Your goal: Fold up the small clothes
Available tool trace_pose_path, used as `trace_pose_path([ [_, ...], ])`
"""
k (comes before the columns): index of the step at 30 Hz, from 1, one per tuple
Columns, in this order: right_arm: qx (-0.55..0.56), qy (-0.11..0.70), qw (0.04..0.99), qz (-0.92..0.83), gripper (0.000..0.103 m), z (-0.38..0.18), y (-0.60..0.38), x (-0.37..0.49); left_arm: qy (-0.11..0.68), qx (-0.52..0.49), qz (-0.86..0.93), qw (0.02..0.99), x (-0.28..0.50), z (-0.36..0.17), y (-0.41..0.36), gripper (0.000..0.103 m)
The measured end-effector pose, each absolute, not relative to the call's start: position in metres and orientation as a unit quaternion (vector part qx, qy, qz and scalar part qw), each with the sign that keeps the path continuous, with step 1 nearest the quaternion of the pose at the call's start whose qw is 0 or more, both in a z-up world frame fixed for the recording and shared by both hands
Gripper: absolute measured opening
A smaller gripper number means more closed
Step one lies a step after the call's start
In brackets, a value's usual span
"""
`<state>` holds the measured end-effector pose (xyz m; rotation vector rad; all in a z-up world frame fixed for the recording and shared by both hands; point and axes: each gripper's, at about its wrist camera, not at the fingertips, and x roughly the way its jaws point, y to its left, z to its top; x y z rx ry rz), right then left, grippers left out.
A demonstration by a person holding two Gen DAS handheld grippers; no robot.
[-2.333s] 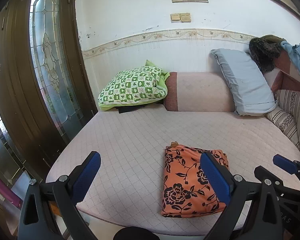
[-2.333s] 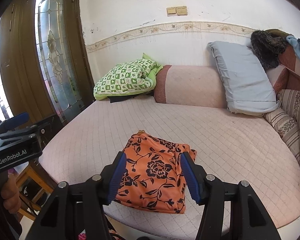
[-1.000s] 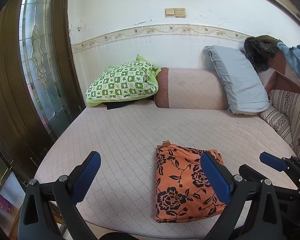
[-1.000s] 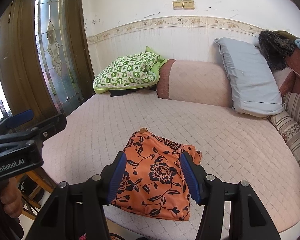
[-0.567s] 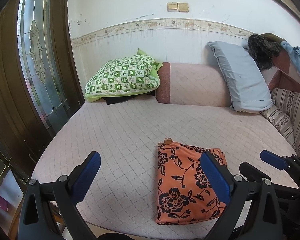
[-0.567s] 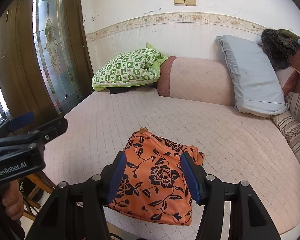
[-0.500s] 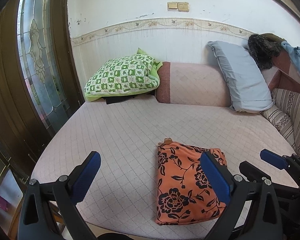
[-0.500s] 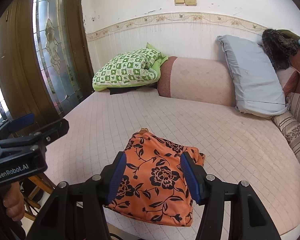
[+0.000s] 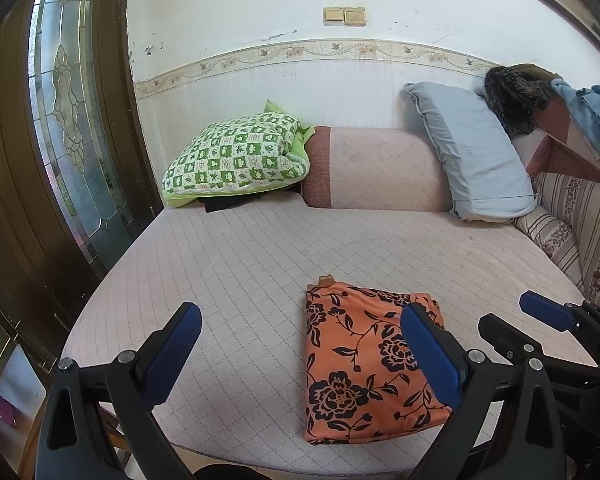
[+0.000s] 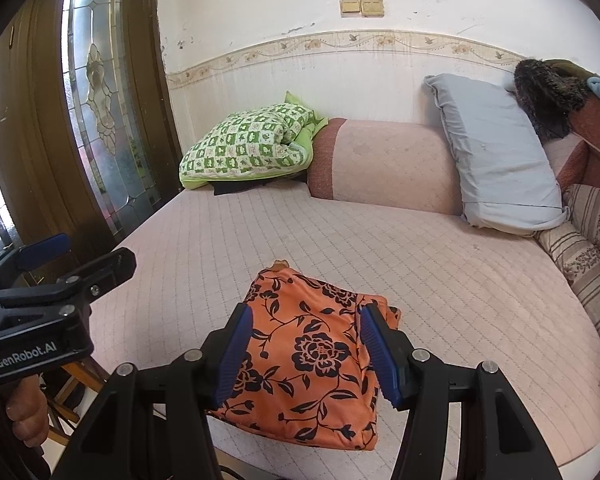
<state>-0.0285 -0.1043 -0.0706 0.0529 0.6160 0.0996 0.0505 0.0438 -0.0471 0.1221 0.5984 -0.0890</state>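
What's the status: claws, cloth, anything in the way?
Left claw open, empty. Right claw open, empty, above cloth. Cloth folded flat near bed edge. Nothing in the way.

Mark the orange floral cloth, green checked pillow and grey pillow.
orange floral cloth [image 10: 312, 364], right wrist view, middle of the folded top face.
green checked pillow [image 9: 236, 160], left wrist view, centre of its top.
grey pillow [image 9: 472, 152], left wrist view, middle of its front.

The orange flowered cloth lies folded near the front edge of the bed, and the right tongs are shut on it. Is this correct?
Not quite. The orange flowered cloth is folded near the front edge of the bed, but the right tongs are open above it, gripping nothing, as the right wrist view shows.
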Motion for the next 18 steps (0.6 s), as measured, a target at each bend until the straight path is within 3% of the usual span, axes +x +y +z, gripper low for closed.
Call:
trace_pose_path([
  [18,0.023,0.314,0.948,0.052,0.060,-0.078,-0.097,-0.016,0.284,0.019,-0.066,0.956,0.066,-0.051,0.058,0.100],
])
